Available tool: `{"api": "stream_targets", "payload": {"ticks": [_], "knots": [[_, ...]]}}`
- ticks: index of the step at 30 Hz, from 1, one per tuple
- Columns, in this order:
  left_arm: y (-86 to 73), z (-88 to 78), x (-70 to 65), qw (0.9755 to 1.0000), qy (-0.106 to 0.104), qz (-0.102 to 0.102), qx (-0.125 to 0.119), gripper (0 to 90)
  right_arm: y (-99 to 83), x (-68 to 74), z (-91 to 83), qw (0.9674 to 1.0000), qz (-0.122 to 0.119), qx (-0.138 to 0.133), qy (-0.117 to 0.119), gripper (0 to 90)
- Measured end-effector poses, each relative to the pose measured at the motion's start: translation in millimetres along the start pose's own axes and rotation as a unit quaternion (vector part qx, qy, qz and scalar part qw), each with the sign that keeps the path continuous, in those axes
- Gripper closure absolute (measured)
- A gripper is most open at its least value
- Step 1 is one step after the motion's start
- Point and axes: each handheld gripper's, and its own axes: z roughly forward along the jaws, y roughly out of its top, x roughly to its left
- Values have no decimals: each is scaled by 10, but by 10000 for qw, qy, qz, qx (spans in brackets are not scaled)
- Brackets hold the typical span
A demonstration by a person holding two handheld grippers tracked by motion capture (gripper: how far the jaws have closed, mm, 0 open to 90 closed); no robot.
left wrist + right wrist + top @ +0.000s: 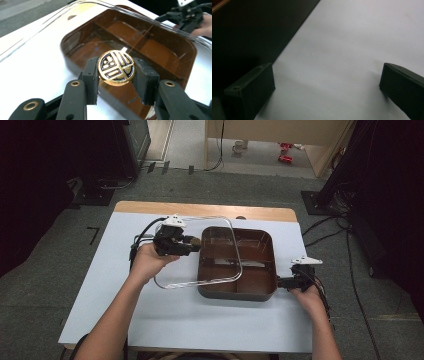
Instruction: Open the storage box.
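Left tool (116, 72): we see its jaws clamped on the gold knob (116, 68) of the clear lid (197, 251).
Lid: tilted, partly over the brown tray (260, 270).
Tray: on the table (100, 285); compartments look bare.
Right tool (327, 85): jaws wide, beside the tray's right edge.

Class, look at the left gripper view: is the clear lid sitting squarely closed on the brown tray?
No: the clear lid is shifted off the brown tray, held by its gold knob in the left claw.
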Motion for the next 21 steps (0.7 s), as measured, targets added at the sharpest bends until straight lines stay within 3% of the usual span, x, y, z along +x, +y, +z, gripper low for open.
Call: {"api": "stream_targets", "payload": {"ticks": [6, 14, 21], "knots": [[-106, -130, 151, 9998, 132, -122, 34, 592, 0, 0, 0, 10000, 0, 1, 1, 0], [-280, -314, 440, 9983, 389, -442, -14, 592, 1, -2, 1, 10000, -2, -1, 4, 0], [-505, -437, 765, 9950, 670, -741, 16, 592, 1, 0, 1, 10000, 1, -2, 1, 0]]}}
